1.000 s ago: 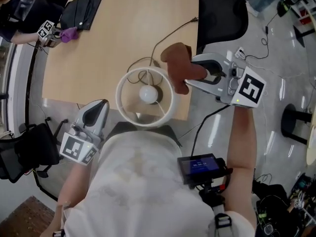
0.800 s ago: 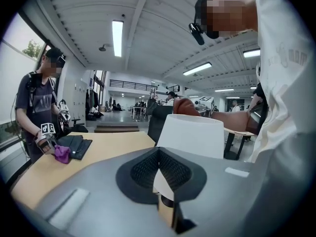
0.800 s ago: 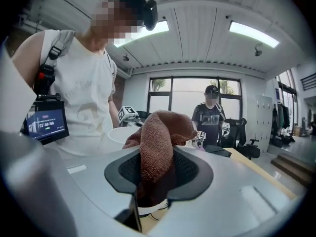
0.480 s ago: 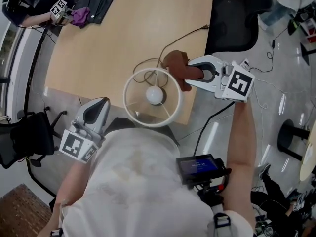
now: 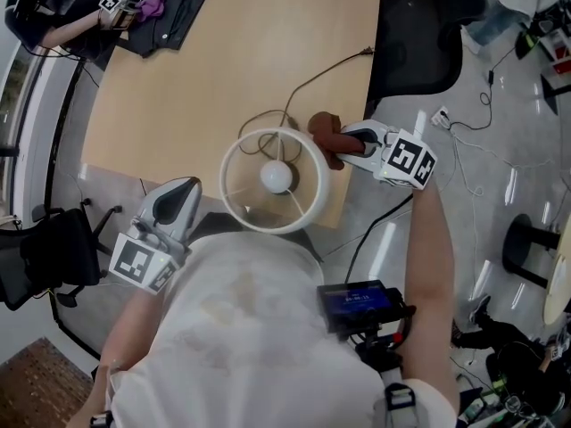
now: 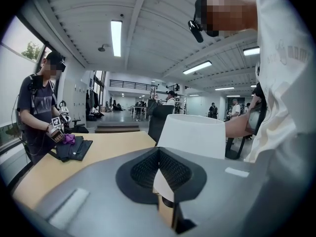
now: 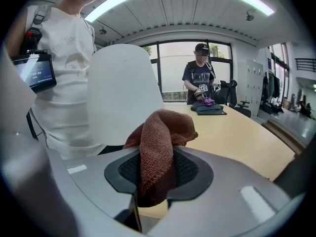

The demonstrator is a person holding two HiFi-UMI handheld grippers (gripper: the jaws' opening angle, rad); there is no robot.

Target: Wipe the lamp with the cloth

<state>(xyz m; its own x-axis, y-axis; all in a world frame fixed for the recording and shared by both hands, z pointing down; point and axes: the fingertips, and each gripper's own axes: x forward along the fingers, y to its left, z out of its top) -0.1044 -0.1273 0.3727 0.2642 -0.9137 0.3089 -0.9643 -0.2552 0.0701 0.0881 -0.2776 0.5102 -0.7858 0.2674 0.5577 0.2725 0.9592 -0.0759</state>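
Left gripper (image 5: 183, 188) is closed on nothing, near the table (image 5: 223, 52) edge and not bracing the lamp (image 5: 234, 154) at that edge, so a hard sideways push likely tips it. Right gripper (image 5: 346, 141) clamps the brown cloth (image 5: 325, 130) at the shade's right side, contact unclear. No containers; only the bulb (image 5: 277, 177) sits inside the open shade.

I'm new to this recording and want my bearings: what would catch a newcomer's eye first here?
The white lamp stands out first, seen from above at the near edge of the wooden table, with its bulb glowing inside the round shade. Just to its right, the right gripper is shut on a brown cloth right by the shade. The left gripper hangs off the table's near edge, holding nothing.
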